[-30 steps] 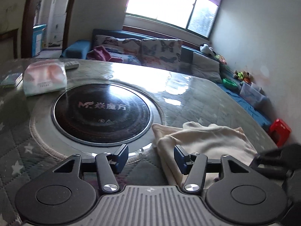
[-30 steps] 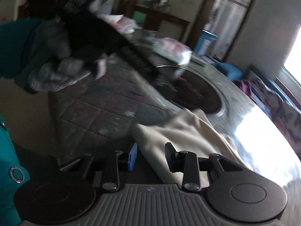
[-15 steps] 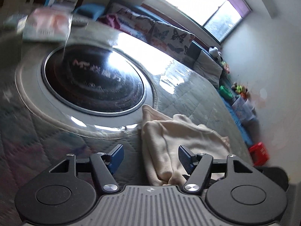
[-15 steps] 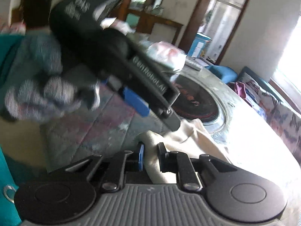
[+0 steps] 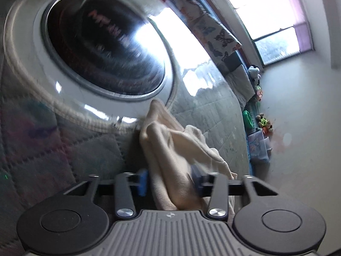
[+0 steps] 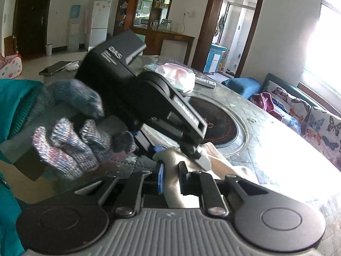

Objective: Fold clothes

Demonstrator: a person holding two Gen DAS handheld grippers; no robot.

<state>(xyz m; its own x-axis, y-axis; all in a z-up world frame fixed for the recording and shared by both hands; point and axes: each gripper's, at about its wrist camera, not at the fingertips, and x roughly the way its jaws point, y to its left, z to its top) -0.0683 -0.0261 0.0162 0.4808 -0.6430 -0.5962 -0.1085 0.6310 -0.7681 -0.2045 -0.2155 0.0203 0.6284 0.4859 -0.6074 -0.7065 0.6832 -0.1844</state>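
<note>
- Both claws are clenched on the same cream garment (image 5: 170,149): the left gripper (image 5: 169,181) has a thick bunch of cloth pinched between its blue pads, and the right gripper (image 6: 171,178) is narrowed around a ridge of the same fabric.
- No gap is left in either claw beyond the thickness of the cloth; the right jaws stand closer together than the left, where more fabric is gathered.
- In the right wrist view the left gripper (image 6: 191,149) is seen just ahead of the right one, almost touching it, carried by a hand in a knitted glove (image 6: 81,136).
- The garment is found partly raised off the quilted table cover (image 5: 53,149), with its far end trailing down just beside the pale ring around the round black hob (image 5: 102,42) set into the table.
- The step in hand is judged to be the pick-up of one edge at two neighbouring points, before a fold is made.
- How much of the cloth is lifted cannot be told with certainty, since the left wrist view is smeared by motion.
- For the next move, the two grips would probably need to be drawn apart so the edge is stretched flat, then carried over the rest of the garment and laid down.
- Care is called for that the bunched cloth is not let slip from the wider left grip.
</note>
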